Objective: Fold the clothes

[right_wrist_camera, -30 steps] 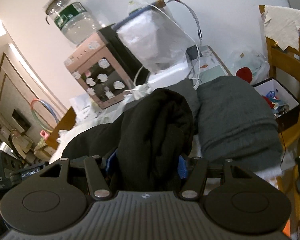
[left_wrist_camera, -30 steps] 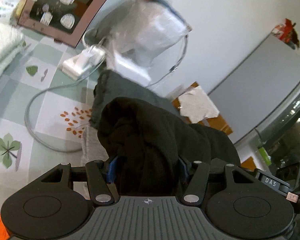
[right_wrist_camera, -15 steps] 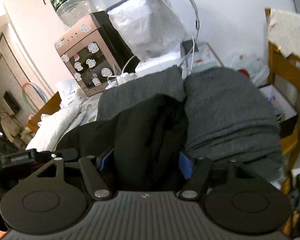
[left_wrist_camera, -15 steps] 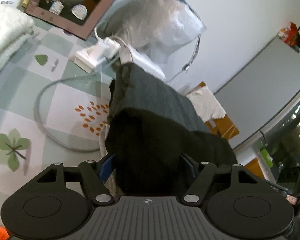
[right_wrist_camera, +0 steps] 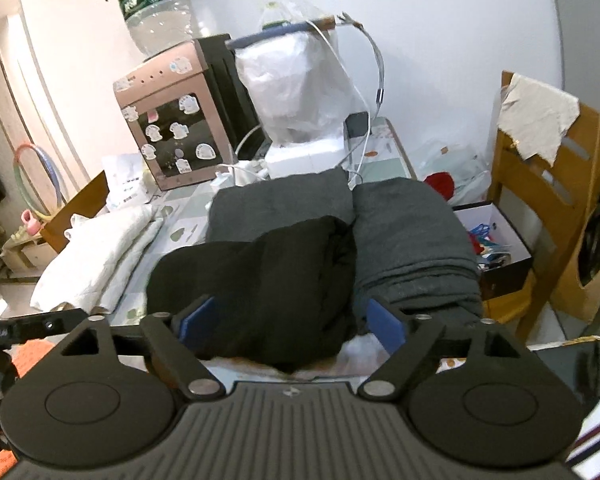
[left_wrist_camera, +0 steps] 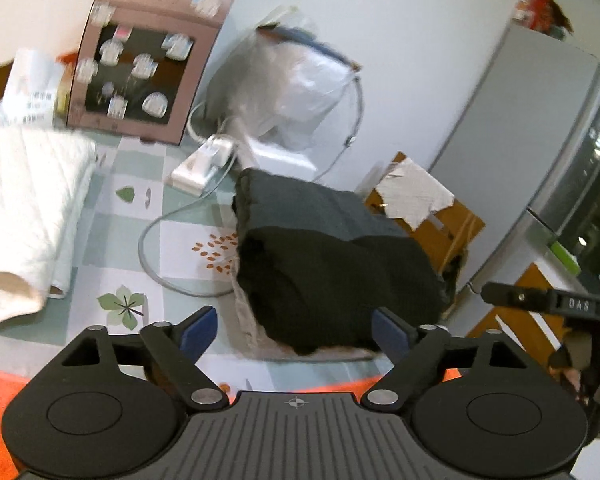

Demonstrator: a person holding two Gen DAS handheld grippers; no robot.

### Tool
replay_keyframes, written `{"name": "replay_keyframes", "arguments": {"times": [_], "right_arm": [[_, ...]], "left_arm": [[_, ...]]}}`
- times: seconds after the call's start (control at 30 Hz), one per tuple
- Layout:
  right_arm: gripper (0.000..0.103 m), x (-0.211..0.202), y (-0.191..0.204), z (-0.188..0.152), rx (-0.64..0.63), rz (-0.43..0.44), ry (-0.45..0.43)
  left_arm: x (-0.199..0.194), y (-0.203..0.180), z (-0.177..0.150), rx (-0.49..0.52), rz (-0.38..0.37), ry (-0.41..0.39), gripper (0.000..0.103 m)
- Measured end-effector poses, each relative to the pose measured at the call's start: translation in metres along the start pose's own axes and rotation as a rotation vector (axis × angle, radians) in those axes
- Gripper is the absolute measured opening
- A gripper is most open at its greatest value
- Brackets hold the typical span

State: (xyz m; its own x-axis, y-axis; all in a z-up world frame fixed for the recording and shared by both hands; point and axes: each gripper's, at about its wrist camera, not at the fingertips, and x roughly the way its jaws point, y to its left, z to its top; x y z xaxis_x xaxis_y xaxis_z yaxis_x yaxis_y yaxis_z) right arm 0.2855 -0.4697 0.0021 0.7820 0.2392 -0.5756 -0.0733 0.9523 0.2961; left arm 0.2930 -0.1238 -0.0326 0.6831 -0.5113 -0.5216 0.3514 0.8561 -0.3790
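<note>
A folded black garment lies on the checked tablecloth, against a pile of folded grey clothes. My left gripper hovers just in front of it with its jaws opening. Its blue pads stand clear of the cloth, with only the garment's near edge between them. In the right wrist view the same black garment rests beside the grey clothes. My right gripper is also opening, and its pads do not press on the fabric.
A folded white blanket lies at the left. A pink sticker-covered box, a plastic bag, and a power strip with cable stand at the back. A wooden chair is at the right, with orange cloth near me.
Both grippers widened and let go of the black garment, then drew back and upward. The garment now rests on the table by the grey pile.
</note>
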Motion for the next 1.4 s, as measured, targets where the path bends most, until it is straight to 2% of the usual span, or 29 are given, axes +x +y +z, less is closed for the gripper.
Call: {"name": "replay_keyframes", "arguments": {"times": [0.23, 0.4, 0.5, 0.63, 0.77, 0.83, 0.9, 0.97, 1.07, 1.2, 1.4], "right_arm": [[0.101, -0.077, 0.045, -0.011, -0.035, -0.028, -0.046], [0.103, -0.137, 0.084, -0.028, -0.047, -0.059, -0.128], [0.103, -0.171, 0.103, -0.042, -0.025, -0.062, -0.165], [0.103, -0.208, 0.125, -0.062, -0.001, -0.084, -0.175], [0.103, -0.236, 0.144, -0.091, 0.006, -0.127, -0.166], [0.103, -0.246, 0.153, -0.108, 0.002, -0.128, -0.192], [0.103, -0.256, 0.161, -0.124, -0.008, -0.131, -0.211], [0.103, -0.261, 0.171, -0.137, -0.032, -0.153, -0.185], [0.103, -0.264, 0.186, -0.155, -0.072, -0.177, -0.153], [0.103, -0.271, 0.205, -0.176, -0.09, -0.192, -0.142], [0.103, -0.271, 0.227, -0.2, -0.105, -0.245, -0.11]], "left_arm": [[-0.076, -0.042, -0.017, 0.102, -0.012, -0.081, 0.103], [-0.133, -0.062, -0.033, 0.104, -0.01, -0.141, 0.103], [-0.162, -0.069, -0.044, 0.091, 0.034, -0.156, 0.103], [-0.198, -0.077, -0.06, 0.114, 0.134, -0.178, 0.103], [-0.23, -0.078, -0.075, 0.117, 0.138, -0.181, 0.103], [-0.243, -0.079, -0.083, 0.125, 0.174, -0.18, 0.103], [-0.255, -0.079, -0.091, 0.124, 0.21, -0.174, 0.103], [-0.264, -0.077, -0.099, 0.122, 0.213, -0.15, 0.103], [-0.277, -0.075, -0.111, 0.1, 0.212, -0.101, 0.103], [-0.283, -0.073, -0.126, 0.044, 0.249, -0.022, 0.103], [-0.287, -0.073, -0.14, 0.018, 0.237, 0.042, 0.103]]}}
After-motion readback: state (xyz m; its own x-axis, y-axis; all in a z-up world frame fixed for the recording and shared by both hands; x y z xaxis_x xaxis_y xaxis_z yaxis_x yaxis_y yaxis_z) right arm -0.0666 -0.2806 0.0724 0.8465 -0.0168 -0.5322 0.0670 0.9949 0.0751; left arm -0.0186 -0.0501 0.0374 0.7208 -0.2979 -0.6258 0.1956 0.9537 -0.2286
